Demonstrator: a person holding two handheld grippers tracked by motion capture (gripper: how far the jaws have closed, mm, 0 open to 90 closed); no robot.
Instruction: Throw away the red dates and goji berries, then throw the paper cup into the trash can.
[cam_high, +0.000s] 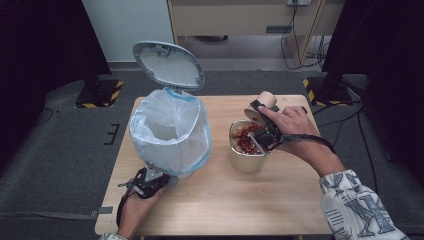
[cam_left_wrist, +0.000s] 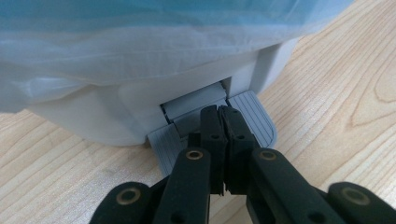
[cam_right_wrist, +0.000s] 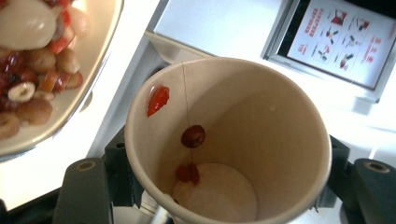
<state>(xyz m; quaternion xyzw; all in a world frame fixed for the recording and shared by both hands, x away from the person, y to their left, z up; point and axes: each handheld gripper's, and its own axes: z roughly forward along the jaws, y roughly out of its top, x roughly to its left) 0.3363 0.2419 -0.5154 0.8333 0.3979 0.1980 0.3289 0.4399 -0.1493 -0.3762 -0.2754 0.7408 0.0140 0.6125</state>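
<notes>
Near the table's front-left corner, left hand-held gripper (cam_high: 161, 178), jaws shut, presses the grey pedal (cam_left_wrist: 254, 122) of the white lidded bin (cam_high: 170, 127). Right hand-held gripper (cam_high: 261, 116) clamps the tan paper cup (cam_right_wrist: 229, 140) over the beige bowl (cam_high: 244, 159); bring it over the open bin before tipping further.

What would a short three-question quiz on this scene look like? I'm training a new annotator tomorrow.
1. True or false: the bin lid stands open.
2. What does the right gripper hold? A) paper cup B) spoon C) bin bag
3. On which part of the bin do the left gripper jaws rest, shut together?

Key:
1. True; the left gripper presses the pedal.
2. A; the paper cup is tipped over a bowl of red and pale pieces, a few bits clinging inside.
3. The grey foot pedal.
</notes>
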